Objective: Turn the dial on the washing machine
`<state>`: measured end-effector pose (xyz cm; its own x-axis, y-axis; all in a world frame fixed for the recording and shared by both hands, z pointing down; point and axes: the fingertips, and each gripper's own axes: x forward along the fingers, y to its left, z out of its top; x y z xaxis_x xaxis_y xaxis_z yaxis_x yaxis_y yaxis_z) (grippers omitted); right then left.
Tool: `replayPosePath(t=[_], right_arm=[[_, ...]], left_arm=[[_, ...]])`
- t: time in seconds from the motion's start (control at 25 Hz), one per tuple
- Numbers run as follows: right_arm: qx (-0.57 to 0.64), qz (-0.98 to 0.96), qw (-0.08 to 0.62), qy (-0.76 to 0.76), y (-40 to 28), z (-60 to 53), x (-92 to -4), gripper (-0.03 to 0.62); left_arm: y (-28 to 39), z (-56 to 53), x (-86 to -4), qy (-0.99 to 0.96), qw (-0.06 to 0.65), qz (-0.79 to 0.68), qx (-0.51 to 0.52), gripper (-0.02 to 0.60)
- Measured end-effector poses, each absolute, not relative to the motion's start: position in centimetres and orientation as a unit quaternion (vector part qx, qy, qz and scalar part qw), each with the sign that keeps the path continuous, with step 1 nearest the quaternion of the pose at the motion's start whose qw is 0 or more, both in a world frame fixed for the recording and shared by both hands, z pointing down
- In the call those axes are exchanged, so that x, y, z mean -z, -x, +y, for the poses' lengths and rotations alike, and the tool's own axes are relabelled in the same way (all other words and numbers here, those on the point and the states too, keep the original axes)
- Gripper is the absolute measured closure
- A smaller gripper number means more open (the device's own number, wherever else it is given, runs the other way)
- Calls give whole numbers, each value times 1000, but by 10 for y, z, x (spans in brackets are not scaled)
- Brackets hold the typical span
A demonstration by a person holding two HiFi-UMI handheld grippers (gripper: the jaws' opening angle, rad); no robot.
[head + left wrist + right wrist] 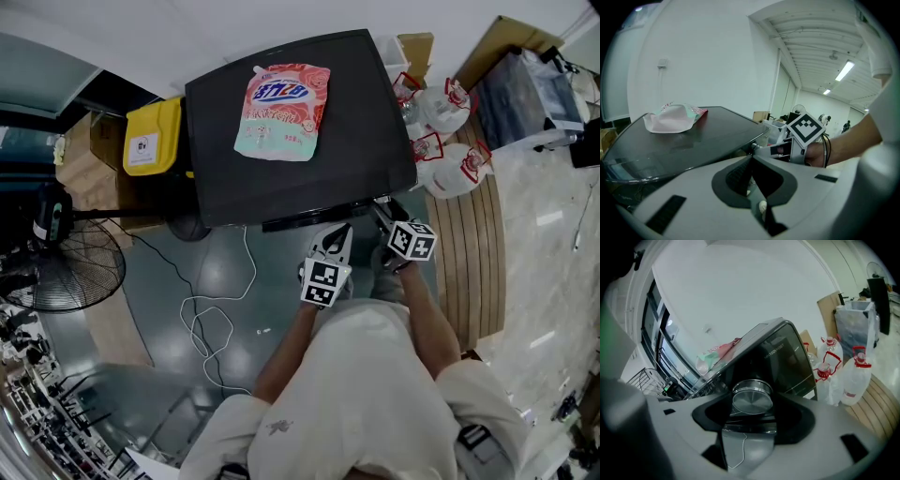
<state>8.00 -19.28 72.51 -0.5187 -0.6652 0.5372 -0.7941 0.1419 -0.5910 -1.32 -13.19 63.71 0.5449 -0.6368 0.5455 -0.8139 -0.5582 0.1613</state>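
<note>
The black washing machine stands in front of me, seen from above in the head view. Its round silver dial on the front panel fills the gap between my right gripper's jaws. My right gripper is shut on the dial, and in the head view it reaches under the machine's front right edge. My left gripper hangs just left of it, off the machine. Its jaws are shut with nothing between them, and it sees the right gripper's marker cube ahead.
A pink and green detergent pouch lies on the machine's lid. A yellow bin and cardboard boxes stand to the left, with a floor fan and a loose white cable. Plastic water jugs sit at the right on wooden decking.
</note>
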Motion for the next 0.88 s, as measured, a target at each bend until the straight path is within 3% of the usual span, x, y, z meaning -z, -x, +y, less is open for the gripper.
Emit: replayPosePath(t=[0.88], right_arm=[[-532,-719,-31,-447,-76,-192,-722,318]], left_arm=[[12,-133,-638,-854,207,-424,-217,568]])
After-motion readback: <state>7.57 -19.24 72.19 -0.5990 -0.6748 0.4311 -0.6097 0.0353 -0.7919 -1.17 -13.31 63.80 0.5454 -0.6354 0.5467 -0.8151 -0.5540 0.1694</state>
